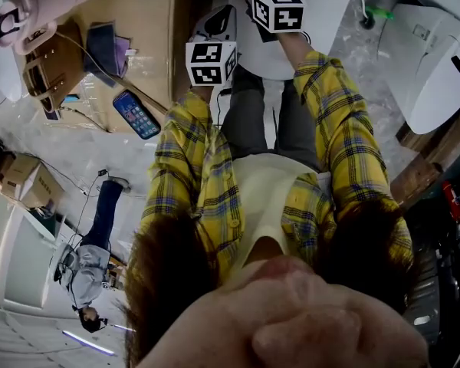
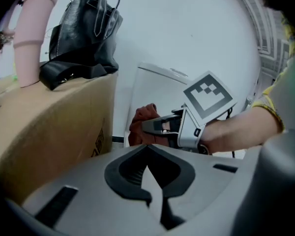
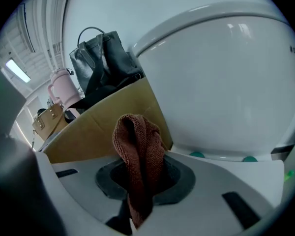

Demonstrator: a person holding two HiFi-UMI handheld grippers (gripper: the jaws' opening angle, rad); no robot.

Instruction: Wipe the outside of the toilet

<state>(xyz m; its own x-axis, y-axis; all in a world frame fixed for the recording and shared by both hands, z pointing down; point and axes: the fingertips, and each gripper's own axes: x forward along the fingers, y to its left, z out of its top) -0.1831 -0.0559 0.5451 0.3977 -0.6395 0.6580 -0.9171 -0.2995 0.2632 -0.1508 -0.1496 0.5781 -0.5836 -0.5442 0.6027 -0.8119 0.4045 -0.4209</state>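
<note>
The white toilet (image 3: 226, 82) fills the right gripper view, its rounded outside close in front of the jaws. My right gripper (image 3: 137, 200) is shut on a brown cloth (image 3: 137, 156), which sticks up between the jaws, just short of the bowl. In the left gripper view that same gripper (image 2: 155, 127) is seen from the side with the cloth (image 2: 140, 122) bunched at its tip. My left gripper (image 2: 155, 193) hangs back, jaws together with nothing in them. In the head view both marker cubes (image 1: 210, 62) (image 1: 278, 11) sit over the toilet (image 1: 322, 14).
A cardboard box (image 2: 54, 122) stands left of the toilet, carrying a black handbag (image 2: 83, 33), a pink bottle (image 2: 32, 38), a tan bag (image 1: 50, 67) and a phone (image 1: 136, 114). More white fixtures (image 1: 437, 60) lie to the right. Another person (image 1: 92, 259) stands far off.
</note>
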